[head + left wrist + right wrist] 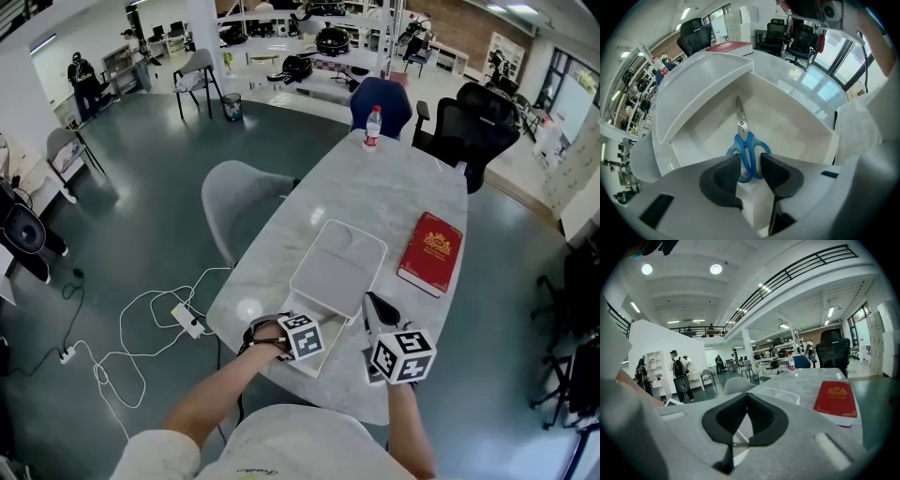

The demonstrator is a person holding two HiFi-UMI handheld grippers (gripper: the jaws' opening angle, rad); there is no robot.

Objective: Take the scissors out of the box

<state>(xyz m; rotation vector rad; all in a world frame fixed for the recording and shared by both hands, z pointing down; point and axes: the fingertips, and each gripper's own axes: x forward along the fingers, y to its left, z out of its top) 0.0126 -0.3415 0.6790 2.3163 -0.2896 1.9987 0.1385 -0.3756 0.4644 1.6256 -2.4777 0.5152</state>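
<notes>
Blue-handled scissors [746, 149] lie on the floor of the open white box [801, 126], blades pointing toward the raised lid [701, 77]. My left gripper [750, 161] points straight down into the box, and its dark pads [723, 176] are closed against both sides of the blue handles. In the head view the left gripper [302, 339] sits over the box's near end [314, 361], beside the lid [339, 267]. The scissors are hidden there. My right gripper [379, 306] hovers just right of the box with its tips touching and nothing between them [747, 397].
A red book [431, 251] lies on the marble table [394, 183] right of the box, and a water bottle [373, 127] stands at the far end. A grey chair [242, 202] is at the table's left and dark chairs [473, 127] beyond. Cables trail on the floor [141, 328].
</notes>
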